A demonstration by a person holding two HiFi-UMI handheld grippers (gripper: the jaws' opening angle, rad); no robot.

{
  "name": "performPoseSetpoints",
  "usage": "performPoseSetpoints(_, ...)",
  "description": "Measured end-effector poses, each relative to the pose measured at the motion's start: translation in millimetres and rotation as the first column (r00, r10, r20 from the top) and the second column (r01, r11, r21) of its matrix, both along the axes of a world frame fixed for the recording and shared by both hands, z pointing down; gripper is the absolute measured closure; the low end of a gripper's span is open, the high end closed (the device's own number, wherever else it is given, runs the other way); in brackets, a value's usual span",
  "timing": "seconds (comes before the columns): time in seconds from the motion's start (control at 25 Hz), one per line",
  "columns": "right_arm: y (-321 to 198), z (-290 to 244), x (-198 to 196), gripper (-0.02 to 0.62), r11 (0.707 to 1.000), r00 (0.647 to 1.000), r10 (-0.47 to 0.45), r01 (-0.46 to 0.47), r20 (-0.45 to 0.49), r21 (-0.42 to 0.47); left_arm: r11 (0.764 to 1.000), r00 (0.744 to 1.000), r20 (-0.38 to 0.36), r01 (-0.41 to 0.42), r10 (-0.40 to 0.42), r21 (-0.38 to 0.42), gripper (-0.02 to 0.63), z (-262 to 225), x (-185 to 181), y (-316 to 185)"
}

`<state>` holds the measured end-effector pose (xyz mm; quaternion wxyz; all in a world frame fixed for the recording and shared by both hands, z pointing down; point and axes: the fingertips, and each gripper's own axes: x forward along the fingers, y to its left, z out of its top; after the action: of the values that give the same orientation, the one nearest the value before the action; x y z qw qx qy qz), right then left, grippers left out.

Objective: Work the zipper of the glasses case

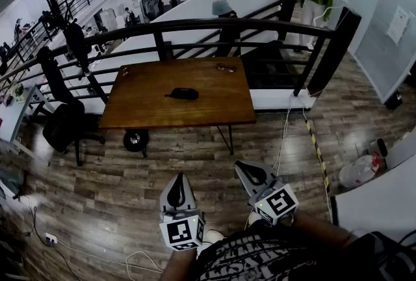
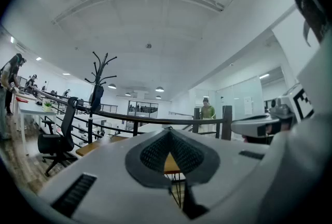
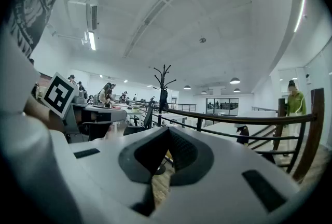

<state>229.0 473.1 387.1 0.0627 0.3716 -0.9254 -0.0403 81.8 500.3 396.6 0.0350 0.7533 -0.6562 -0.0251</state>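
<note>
**Approach step: zipper untouched**

Our left claw (image 1: 179,181) is closed with nothing in it and held level, close to our body. The black glasses case (image 1: 182,93) lies flat near the middle of the wooden surface (image 1: 143,107), well ahead of both claws. Our right claw (image 1: 247,170) is also closed and empty. We judge the zipper work not yet begun. Next we walk up and open both claws, one to brace the case and one to pinch the pull. The pull is too small to locate from here.

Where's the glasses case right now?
In the head view, the black glasses case lies near the middle of the wooden table, on this side of the dark railing.
</note>
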Motion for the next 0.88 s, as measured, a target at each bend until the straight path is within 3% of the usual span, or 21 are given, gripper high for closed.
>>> performPoseSetpoints(0.4, 10.8, 4.5, -18.1, 0.603, 1.000, 1.000, 0.008, -0.008, -0.018, -0.019, 1.000, 0.998, -0.058, -0.021, 0.019, -0.022, 0.604, 15.3, -17.7, 3.3)
performPoseSetpoints(0.64, 10.1, 13.4, -33.2, 0.603, 1.000, 0.998, 0.000, -0.002, -0.057, -0.025, 0.998, 0.998, -0.059, -0.031, 0.028, -0.050, 0.604, 27.7, -26.7, -0.4)
performPoseSetpoints(0.88, -10.1, 38.7, -57.8, 0.603, 0.997, 0.995, -0.050, 0.045, -0.086, -0.066, 0.996, 0.999, -0.042, 0.011, -0.015, -0.092, 0.604, 38.0, -47.4, -17.6)
